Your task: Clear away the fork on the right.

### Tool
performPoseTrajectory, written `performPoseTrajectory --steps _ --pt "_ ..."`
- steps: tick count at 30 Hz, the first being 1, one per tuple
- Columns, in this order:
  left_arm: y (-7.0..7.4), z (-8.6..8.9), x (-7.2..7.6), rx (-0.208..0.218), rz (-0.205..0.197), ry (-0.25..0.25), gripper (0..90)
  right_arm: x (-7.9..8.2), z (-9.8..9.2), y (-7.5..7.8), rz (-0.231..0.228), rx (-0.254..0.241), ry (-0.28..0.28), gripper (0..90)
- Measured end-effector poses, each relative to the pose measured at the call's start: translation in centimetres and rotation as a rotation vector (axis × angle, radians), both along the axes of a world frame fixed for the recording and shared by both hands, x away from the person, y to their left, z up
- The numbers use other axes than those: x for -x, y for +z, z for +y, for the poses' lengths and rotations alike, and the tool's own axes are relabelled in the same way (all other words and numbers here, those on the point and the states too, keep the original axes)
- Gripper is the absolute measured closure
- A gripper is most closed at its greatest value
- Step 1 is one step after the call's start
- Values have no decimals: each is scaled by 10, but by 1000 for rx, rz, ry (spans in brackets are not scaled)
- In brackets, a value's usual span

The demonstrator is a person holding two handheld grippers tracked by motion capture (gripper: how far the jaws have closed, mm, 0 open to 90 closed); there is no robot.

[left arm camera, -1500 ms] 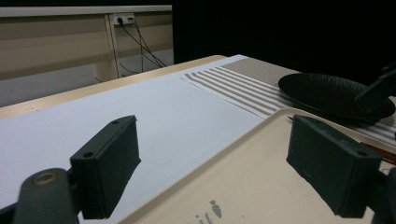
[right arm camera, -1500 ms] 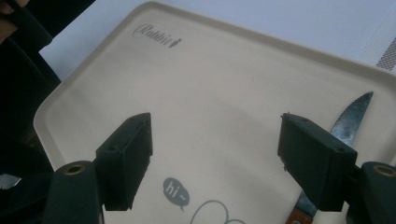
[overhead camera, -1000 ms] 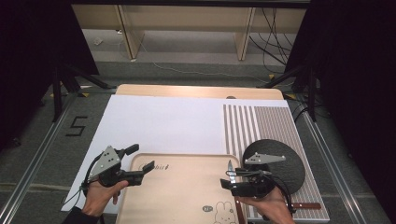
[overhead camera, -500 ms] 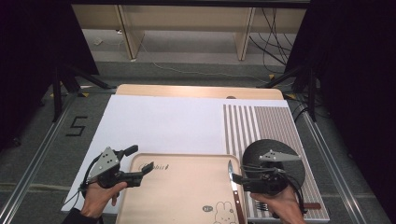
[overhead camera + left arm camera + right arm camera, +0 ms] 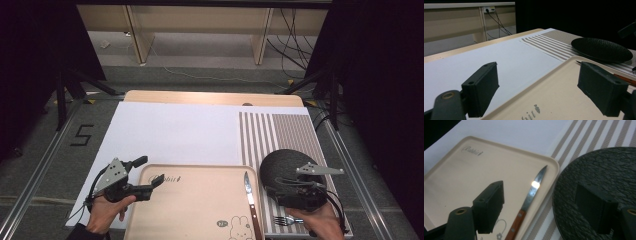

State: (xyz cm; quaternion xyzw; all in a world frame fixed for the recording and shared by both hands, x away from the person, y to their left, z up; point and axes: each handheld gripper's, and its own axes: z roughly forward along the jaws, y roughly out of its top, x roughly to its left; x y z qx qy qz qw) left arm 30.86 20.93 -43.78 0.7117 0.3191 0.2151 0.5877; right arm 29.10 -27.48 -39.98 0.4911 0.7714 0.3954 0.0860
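A beige tray (image 5: 190, 205) with a rabbit print lies at the table's front edge. A wooden-handled knife (image 5: 250, 196) rests along its right rim, blade pointing away. To its right, a black textured plate (image 5: 280, 162) sits on a striped placemat (image 5: 280, 130). My right gripper (image 5: 279, 189) hovers over the plate's near side, open and holding nothing. In the right gripper view the right gripper (image 5: 541, 206) frames the knife (image 5: 534, 190) and the plate's (image 5: 599, 175) edge. My left gripper (image 5: 150, 171) stands open over the tray's left corner, with the left gripper (image 5: 541, 90) straddling the tray's rim (image 5: 564, 87).
A fork (image 5: 287, 220) lies on the placemat in front of the plate, partly under the right hand. A white sheet (image 5: 175, 130) covers the table behind the tray. The table's wooden far edge (image 5: 210, 97) borders a dark floor with cables.
My right gripper has moved to the right, from above the knife to over the plate. The left gripper, the knife and the tray have stayed put.
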Motion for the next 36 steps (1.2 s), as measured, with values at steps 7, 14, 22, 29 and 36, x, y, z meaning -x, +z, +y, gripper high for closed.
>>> performPoseTrajectory --steps 7,14,22,29,36 --pt "0 1 0 12 -8 -2 159 11 -20 -1 19 73 -18 249" --pt "0 1 1 3 -4 4 159 19 -39 -3 17 128 -2 249" --pt "0 1 1 12 -7 0 159 29 -64 -4 90 214 -19 255" --pt "0 1 1 12 -7 0 159 31 -82 -9 97 256 -64 265" --pt "0 1 1 1 -1 5 159 32 -91 -19 160 319 -54 275"
